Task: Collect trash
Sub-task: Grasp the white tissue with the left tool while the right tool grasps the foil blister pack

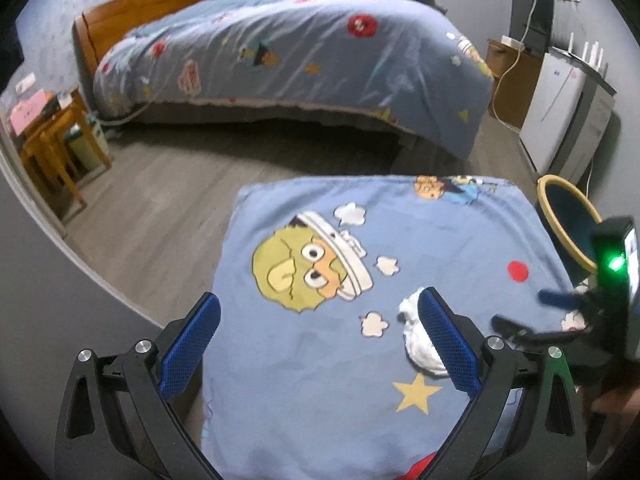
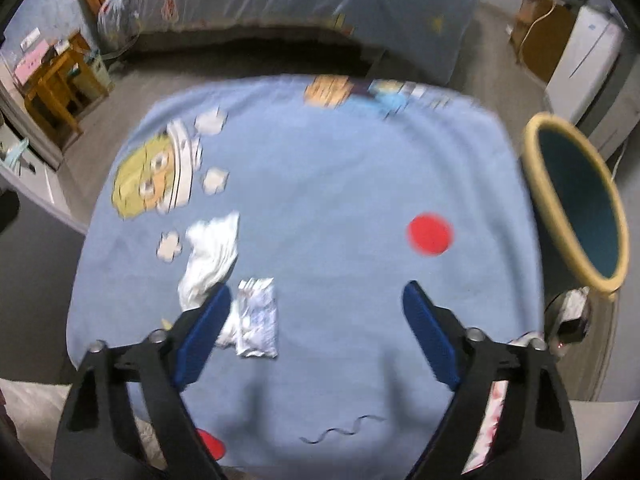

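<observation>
On the left of the blue cartoon-print cloth (image 2: 320,184) covering the worktop lies a crumpled white tissue (image 2: 212,256), and just beside it, touching or nearly so, a small silvery wrapper (image 2: 258,312). Both look very light and soft; the tissue should crush easily under the pads, while the wrapper is thin, likely slick foil lying flat, so it is probably best pinched across an edge or a raised crease rather than from straight above.

The left gripper (image 1: 320,344) hovers over the cloth with its fingers wide apart and nothing between them; its right finger (image 1: 448,344) partly hides the tissue (image 1: 420,340) in that view. The right gripper (image 2: 316,332) points steeply down with its fingers also apart, clamped on nothing, and the wrapper sits just inside its left finger (image 2: 204,336).

Further right, a printed red dot (image 2: 430,234) marks the cloth. Past the worktop's right edge stands a bin (image 2: 536,184) with a yellow rim and dark inside, near enough to be a likely place for the trash.
</observation>
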Available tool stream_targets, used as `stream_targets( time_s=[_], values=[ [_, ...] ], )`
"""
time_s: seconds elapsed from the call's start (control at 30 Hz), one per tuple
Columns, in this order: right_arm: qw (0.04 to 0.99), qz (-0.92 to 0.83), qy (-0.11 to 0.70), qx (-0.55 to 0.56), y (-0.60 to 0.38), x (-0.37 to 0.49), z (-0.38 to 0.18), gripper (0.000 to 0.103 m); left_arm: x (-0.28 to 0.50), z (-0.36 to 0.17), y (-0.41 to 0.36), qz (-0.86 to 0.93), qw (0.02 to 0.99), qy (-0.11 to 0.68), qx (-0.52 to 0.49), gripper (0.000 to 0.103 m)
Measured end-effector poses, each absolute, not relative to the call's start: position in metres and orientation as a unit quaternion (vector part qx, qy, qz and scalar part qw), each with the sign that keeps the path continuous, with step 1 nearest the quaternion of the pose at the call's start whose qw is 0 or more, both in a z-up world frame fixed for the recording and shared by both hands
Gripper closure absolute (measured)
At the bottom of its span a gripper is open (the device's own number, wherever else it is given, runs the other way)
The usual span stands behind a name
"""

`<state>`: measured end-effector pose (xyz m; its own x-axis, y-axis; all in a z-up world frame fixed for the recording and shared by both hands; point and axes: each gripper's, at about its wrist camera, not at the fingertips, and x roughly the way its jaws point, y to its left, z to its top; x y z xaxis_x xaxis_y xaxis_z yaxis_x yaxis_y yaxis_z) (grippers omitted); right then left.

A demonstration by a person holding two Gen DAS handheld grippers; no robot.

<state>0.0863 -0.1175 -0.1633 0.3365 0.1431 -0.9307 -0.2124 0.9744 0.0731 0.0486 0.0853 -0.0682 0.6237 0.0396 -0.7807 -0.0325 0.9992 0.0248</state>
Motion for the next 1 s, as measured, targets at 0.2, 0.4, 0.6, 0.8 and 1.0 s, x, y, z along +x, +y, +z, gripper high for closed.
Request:
stream_targets(
  time_s=[0.2, 0.4, 0.6, 0.8, 1.0],
  values=[
    [0.789, 0.141, 0.596, -0.041, -0.088, 0.087, -0.191, 0.052, 0.051, -0.079, 0.095, 0.02, 0.896, 0.444, -0.001, 0.005],
    [0.774, 0.138, 0.614, -0.061, -0.084, 0.088, -0.203, 0.074, 0.059, -0.09, 0.096, 0.02, 0.889, 0.458, -0.005, 0.005],
    [0.784, 0.141, 0.599, -0.08, -0.1, 0.094, -0.168, 0.074, 0.064, -0.104, 0.078, 0.002, 0.88, 0.475, 0.0, 0.005],
    [0.807, 0.138, 0.565, -0.106, -0.138, 0.106, -0.112, 0.074, 0.068, -0.128, 0.036, -0.036, 0.874, 0.485, 0.009, 0.008],
    [0.829, 0.125, 0.541, -0.075, -0.178, 0.114, -0.094, 0.074, 0.071, -0.179, -0.016, -0.085, 0.84, 0.534, 0.046, 0.051]
  ],
)
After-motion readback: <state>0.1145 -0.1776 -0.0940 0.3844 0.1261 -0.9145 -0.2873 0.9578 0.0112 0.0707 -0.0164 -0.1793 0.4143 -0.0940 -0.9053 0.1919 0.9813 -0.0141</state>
